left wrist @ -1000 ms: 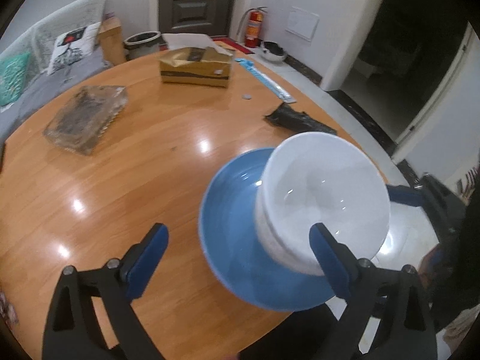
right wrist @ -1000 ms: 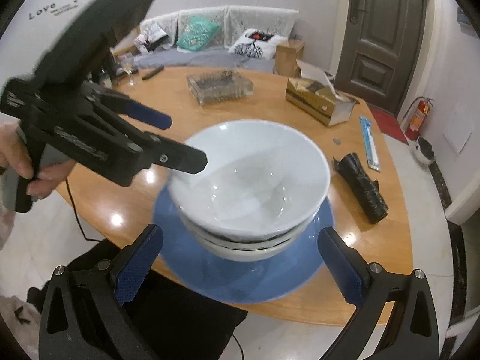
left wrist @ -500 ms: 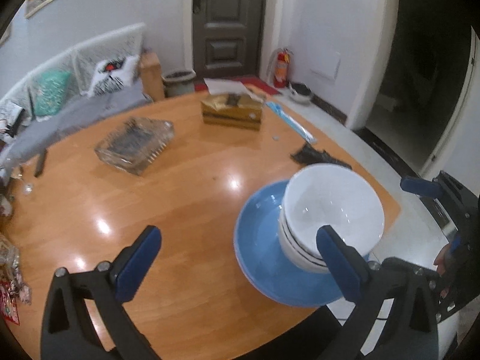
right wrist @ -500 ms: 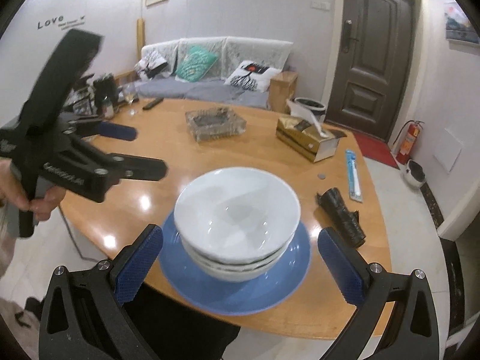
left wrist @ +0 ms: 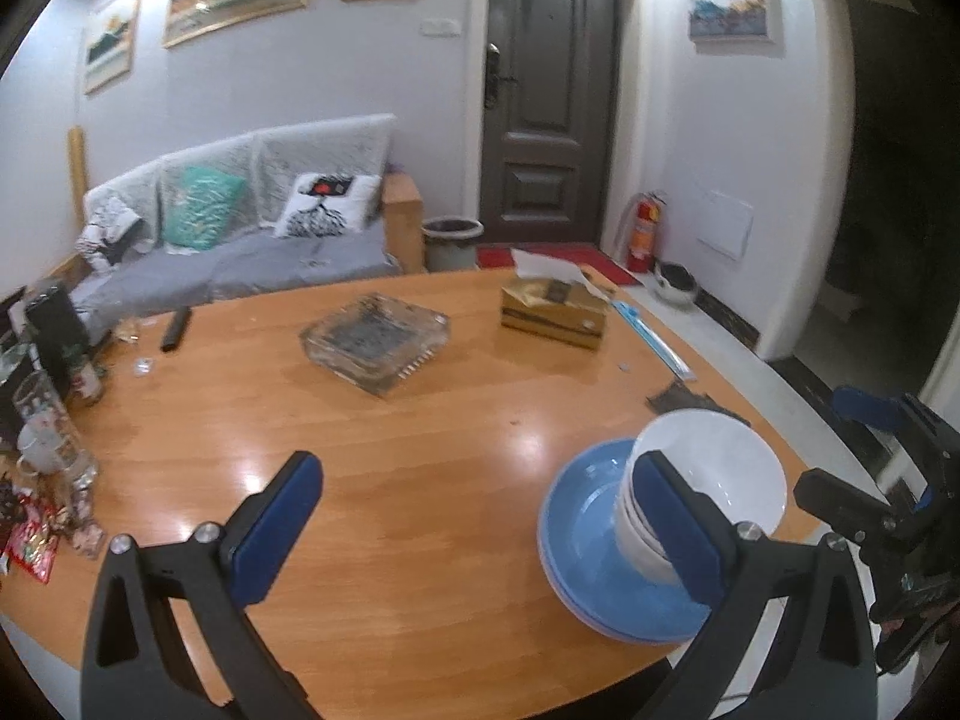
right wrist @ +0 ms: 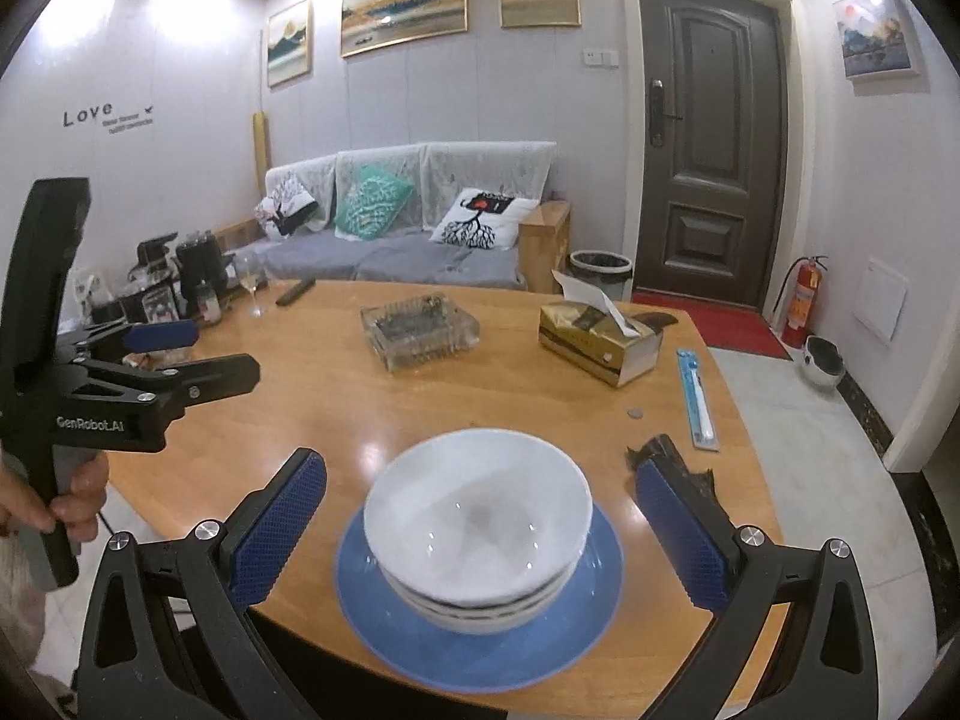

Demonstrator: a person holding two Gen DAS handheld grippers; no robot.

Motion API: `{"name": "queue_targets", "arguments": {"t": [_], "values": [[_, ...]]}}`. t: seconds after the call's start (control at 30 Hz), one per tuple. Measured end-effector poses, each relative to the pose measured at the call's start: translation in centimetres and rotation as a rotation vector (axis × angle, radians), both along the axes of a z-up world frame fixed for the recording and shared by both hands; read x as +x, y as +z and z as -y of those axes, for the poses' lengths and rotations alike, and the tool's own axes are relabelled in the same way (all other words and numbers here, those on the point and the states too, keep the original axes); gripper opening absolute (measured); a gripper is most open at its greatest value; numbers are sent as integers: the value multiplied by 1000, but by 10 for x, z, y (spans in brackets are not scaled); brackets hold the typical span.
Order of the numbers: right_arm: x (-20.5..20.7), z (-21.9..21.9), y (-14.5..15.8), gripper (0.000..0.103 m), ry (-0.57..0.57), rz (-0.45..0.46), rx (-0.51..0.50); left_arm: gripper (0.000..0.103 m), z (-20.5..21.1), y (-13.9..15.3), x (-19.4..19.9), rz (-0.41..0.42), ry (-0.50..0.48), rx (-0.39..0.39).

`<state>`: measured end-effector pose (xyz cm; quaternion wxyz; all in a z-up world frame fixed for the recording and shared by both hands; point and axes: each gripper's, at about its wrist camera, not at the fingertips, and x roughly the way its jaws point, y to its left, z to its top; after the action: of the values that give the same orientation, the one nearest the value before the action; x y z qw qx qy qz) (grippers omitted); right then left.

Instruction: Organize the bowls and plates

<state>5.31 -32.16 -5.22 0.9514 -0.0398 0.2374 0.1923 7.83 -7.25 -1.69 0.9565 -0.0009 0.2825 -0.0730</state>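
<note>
A stack of white bowls (right wrist: 477,525) sits on blue plates (right wrist: 480,648) near the front edge of the wooden table (right wrist: 336,396). The stack also shows in the left wrist view (left wrist: 714,474) on the blue plates (left wrist: 585,534) at the right. My right gripper (right wrist: 480,528) is open and empty, held back above the stack, apart from it. My left gripper (left wrist: 480,528) is open and empty over bare table left of the stack. It also shows at the left of the right wrist view (right wrist: 198,354).
A glass ashtray (right wrist: 420,330), a gold tissue box (right wrist: 597,339), a blue toothbrush pack (right wrist: 696,399), a coin (right wrist: 635,413) and a black crumpled bag (right wrist: 672,462) lie on the table. Glasses, cups and a kettle (right wrist: 198,276) crowd the far left end. A sofa stands behind.
Both grippers have pulled back and up from the bowl stack. The stack stays on the blue plates.
</note>
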Motion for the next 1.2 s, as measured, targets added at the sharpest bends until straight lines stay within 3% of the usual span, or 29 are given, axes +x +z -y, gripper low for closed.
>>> {"name": "queue_targets", "arguments": {"t": [0.57,1.2], "values": [[-13,-15,28,102,4,166,60,102,-41,31,-45,199,224,59],[-9,-21,26,102,22,157,60,102,-55,31,-49,201,261,58]]}}
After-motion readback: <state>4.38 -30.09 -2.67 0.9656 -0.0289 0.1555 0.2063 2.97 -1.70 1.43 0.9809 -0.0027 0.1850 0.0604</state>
